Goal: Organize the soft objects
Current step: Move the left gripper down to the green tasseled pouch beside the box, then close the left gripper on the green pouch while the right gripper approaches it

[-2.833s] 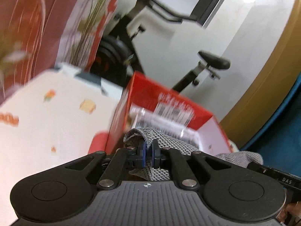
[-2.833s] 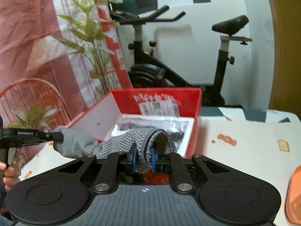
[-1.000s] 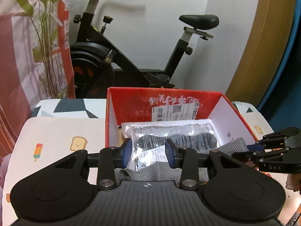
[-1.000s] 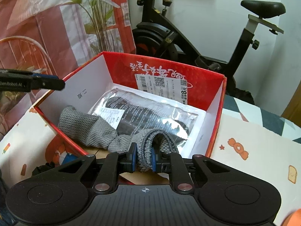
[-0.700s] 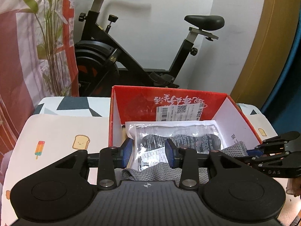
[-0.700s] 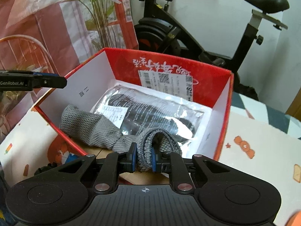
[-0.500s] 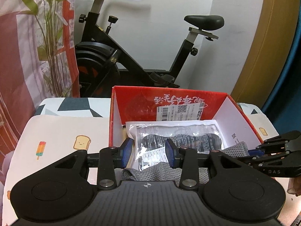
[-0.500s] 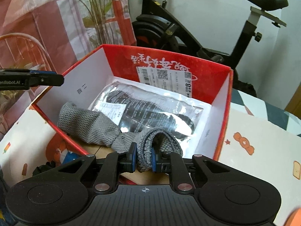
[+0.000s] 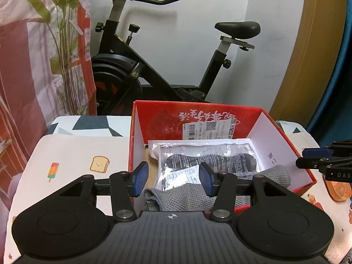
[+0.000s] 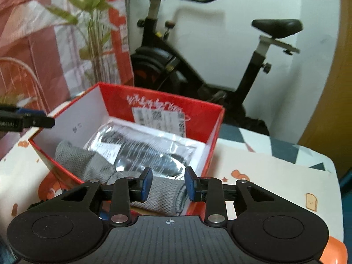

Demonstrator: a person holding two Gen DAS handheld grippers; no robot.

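A grey knitted cloth (image 9: 187, 198) lies along the near side inside a red cardboard box (image 9: 198, 114), partly over a clear plastic bag of dark fabric (image 9: 209, 156). My left gripper (image 9: 172, 181) is open and empty just above the cloth's left end. In the right wrist view the cloth (image 10: 162, 191) rests in the box (image 10: 211, 129) beside the bag (image 10: 143, 147). My right gripper (image 10: 168, 183) is open, its jaws either side of the cloth's right end without gripping it. The right gripper's tips also show in the left wrist view (image 9: 316, 157).
The box stands on a table with a cartoon-print cloth (image 9: 72, 154). An exercise bike (image 9: 165, 66) stands behind the table against a white wall. A patterned curtain and a plant (image 10: 94, 22) are at the left. An orange object (image 9: 338, 189) lies right of the box.
My right gripper has opened and let go of the grey cloth, which now lies in the box. My left gripper, open since a second ago, has barely moved.
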